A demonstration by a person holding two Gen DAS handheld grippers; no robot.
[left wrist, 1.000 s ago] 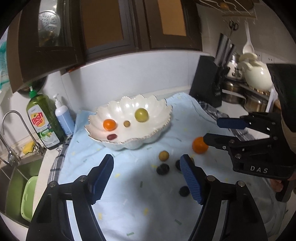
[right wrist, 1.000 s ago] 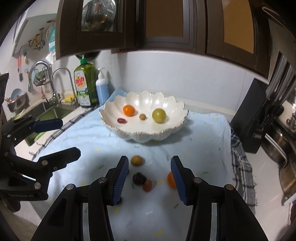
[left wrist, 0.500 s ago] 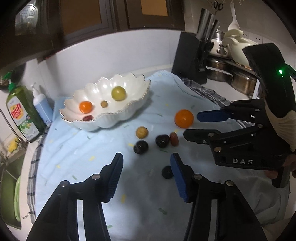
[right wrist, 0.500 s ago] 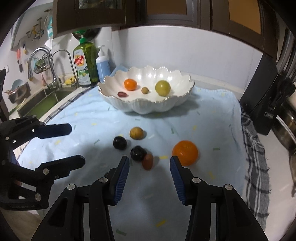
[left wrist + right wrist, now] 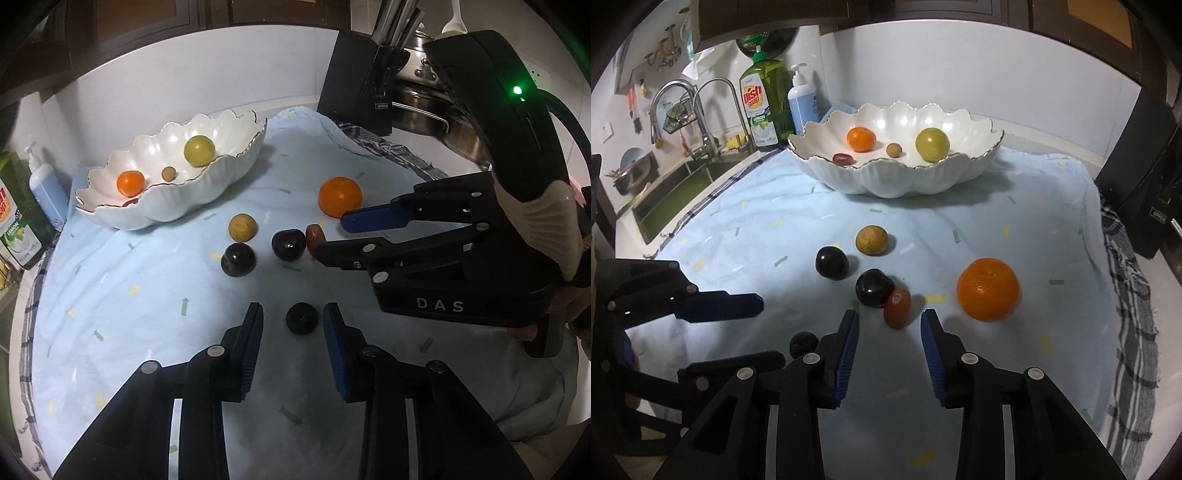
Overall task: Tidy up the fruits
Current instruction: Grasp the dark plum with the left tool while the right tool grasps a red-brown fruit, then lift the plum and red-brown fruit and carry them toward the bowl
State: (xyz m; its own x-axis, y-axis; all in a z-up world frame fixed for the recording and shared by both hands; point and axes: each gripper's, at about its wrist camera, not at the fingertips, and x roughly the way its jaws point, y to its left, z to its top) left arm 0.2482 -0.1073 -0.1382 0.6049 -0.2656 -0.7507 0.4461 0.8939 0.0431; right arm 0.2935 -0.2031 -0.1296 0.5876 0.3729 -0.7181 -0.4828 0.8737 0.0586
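You face a white wall (image 5: 923, 70) at 12 o'clock under dark cabinets (image 5: 849, 14); a sink (image 5: 665, 199) and faucet (image 5: 713, 110) sit at 10, a knife block (image 5: 358, 92) at 2.

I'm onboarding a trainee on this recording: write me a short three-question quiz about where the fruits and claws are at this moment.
1. True or false: the left claw is shut on the large orange.
2. How many fruits lie in the white bowl? A) two B) four C) six
3. Fill in: the fruit lying just ahead of the right claw is the ____ one, touching a dark plum.

Key: 1 false, it is open around a small dark fruit on the blue cloth. 2 B. 3 reddish-brown.
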